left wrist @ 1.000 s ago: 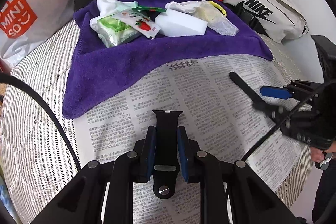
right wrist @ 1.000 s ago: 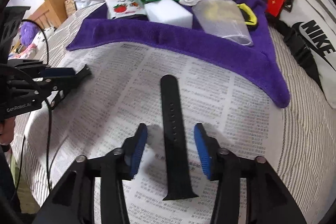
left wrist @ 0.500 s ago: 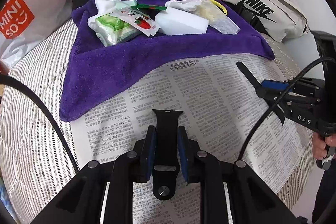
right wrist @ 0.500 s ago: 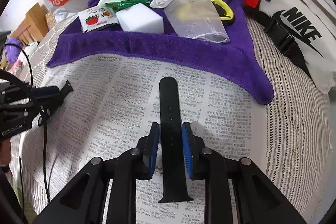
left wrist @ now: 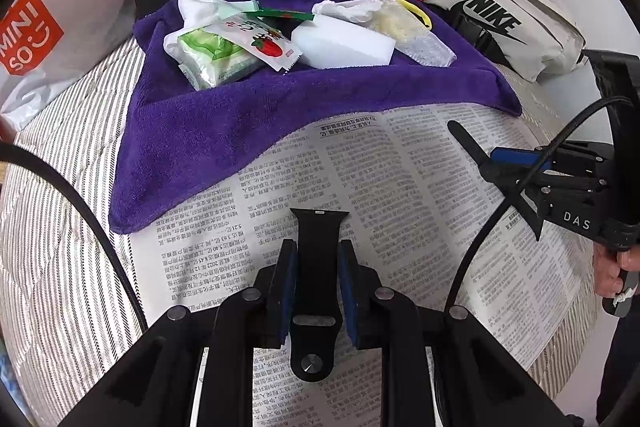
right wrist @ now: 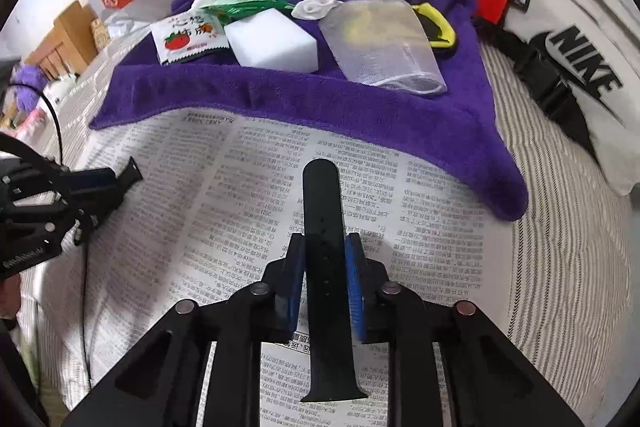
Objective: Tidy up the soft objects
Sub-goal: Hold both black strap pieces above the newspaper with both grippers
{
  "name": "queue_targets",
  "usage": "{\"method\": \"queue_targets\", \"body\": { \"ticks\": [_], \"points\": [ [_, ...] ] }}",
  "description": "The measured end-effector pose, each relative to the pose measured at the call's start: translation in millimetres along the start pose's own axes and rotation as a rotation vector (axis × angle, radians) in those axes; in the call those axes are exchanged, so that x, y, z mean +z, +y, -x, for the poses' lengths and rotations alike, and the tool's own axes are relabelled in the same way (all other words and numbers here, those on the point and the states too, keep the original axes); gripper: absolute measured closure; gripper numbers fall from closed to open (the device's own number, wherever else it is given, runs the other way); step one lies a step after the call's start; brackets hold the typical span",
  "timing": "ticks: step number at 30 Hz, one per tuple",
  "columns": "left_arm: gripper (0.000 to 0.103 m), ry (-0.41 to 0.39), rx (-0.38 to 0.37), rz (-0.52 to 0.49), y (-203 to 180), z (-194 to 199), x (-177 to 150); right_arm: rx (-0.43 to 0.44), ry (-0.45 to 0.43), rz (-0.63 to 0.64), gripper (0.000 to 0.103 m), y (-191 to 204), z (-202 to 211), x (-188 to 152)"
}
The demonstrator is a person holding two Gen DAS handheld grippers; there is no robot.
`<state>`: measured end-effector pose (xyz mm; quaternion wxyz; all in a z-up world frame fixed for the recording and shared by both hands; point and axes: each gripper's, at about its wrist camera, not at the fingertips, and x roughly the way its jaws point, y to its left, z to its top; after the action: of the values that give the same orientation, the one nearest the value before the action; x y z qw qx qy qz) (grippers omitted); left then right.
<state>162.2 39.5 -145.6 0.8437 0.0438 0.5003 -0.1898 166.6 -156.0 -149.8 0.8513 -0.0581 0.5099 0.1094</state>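
Left tool [left wrist: 318, 285]: clamped on short strap [left wrist: 316, 267].
Right tool [right wrist: 324, 281]: just closed onto long strap [right wrist: 323, 227].
Strap axes: toward 12 o'clock.
Purple towel [right wrist: 304, 99]: 12 o'clock.

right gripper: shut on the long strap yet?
Shut: the right gripper fingers have just closed, blue pads flush against both edges of the long strap.

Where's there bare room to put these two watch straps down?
Free: the newspaper between the purple towel's front edge and the grippers, and the towel's front strip. Crowded: the towel's back half, with sponge, packets and mesh pouch.
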Motion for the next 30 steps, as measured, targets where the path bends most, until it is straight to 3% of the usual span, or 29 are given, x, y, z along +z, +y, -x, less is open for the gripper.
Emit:
{"method": "queue_targets", "body": {
  "ticks": [9,10,11,19,22,24,30],
  "points": [
    [0.083,-0.013,0.012,-0.009,-1.0,15.6,6.8,0.033,0.014,-0.008,0.083,-0.4,10.2,1.3],
    [0.086,-0.016,0.011,-0.009,-0.4,17.6,7.9,0.032,0.009,-0.008,0.083,-0.4,12.1,2.3],
    [0.098,-0.015,0.008,-0.007,0.1,18.9,9.1,0.035,0.009,-0.008,0.083,-0.6,13.3,3.2],
    [0.098,-0.005,-0.001,-0.003,6.2,14.0,12.1,0.035,0.01,-0.016,0.083,-7.1,15.4,10.7],
    [0.089,0.003,-0.032,0.003,8.3,10.0,6.6,0.038,0.015,-0.017,0.083,-9.1,13.0,7.9],
    [0.075,0.009,-0.01,-0.015,5.6,6.0,3.7,0.036,0.021,-0.022,0.083,-9.2,11.5,5.5],
    [0.074,-0.003,0.015,-0.095,-5.5,-1.0,-2.2,0.041,0.02,-0.032,0.083,-13.5,8.7,1.0]
  ]
}}
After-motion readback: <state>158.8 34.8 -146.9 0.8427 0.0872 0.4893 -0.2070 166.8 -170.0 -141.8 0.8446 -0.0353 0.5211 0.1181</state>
